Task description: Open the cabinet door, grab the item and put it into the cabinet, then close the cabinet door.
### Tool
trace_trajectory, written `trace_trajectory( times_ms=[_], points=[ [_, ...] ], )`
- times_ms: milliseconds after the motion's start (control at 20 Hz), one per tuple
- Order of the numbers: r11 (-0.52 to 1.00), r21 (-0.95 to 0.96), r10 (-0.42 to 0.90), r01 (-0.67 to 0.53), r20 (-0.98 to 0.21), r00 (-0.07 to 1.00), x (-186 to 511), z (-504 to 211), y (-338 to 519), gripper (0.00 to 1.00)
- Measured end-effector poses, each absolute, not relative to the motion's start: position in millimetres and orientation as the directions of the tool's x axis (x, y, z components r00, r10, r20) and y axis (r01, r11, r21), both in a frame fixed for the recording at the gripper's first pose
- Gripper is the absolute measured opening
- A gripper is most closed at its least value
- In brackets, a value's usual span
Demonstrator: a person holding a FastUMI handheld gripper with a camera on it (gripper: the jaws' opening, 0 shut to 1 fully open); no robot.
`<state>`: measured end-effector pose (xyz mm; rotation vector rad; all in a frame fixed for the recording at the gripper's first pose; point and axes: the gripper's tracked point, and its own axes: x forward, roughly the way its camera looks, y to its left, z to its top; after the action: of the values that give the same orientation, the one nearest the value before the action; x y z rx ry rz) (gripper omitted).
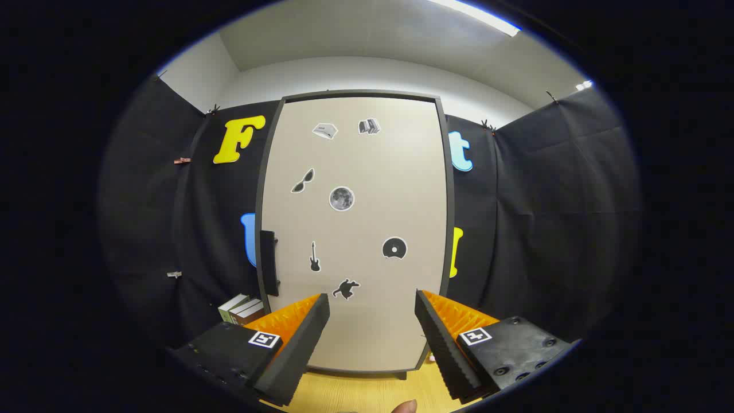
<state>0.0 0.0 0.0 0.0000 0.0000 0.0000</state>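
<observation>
The tall beige cabinet door (367, 229) with its dark grey frame stood shut, upright, its long axis running vertically, its flat face turned straight toward the camera. It rose from the pale wooden desk (355, 396) up toward the white ceiling, directly ahead of the tongs (373, 304). A slim black bar handle (269, 263), also vertical, sat on the door's left edge at about mid-height. Small black-and-grey stickers were scattered over the door face: a round moon sticker (342, 198) near the middle, a sunglasses sticker (303, 181) up to its left, a disc sticker (394, 248) lower right, a guitar sticker (314, 256) lower left, and a dark animal-shaped sticker (346, 288) just above the gap between the fingers.

The tongs were held wide apart with nothing between them, the lower part of the door showing through the gap. They were short of the door, touching nothing.

Left of the cabinet's foot, just beyond the left finger, lay a small stack of books (241, 310) with green and brown covers, the item resting on the desk beside the cabinet. Black cloth formed the booth wall (545, 201) on both sides.
</observation>
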Motion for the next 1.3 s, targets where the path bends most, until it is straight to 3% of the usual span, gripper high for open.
trace_trajectory(
  times_ms=[900,1300],
  points=[
    [1.0,-0.016,0.01,-0.01,-0.004,1.0,-12.6,5.3,13.8,0.97],
    [0.996,0.022,0.081,-0.081,-0.001,0.997,5.9,15.4,73.4,0.97]
  ],
)
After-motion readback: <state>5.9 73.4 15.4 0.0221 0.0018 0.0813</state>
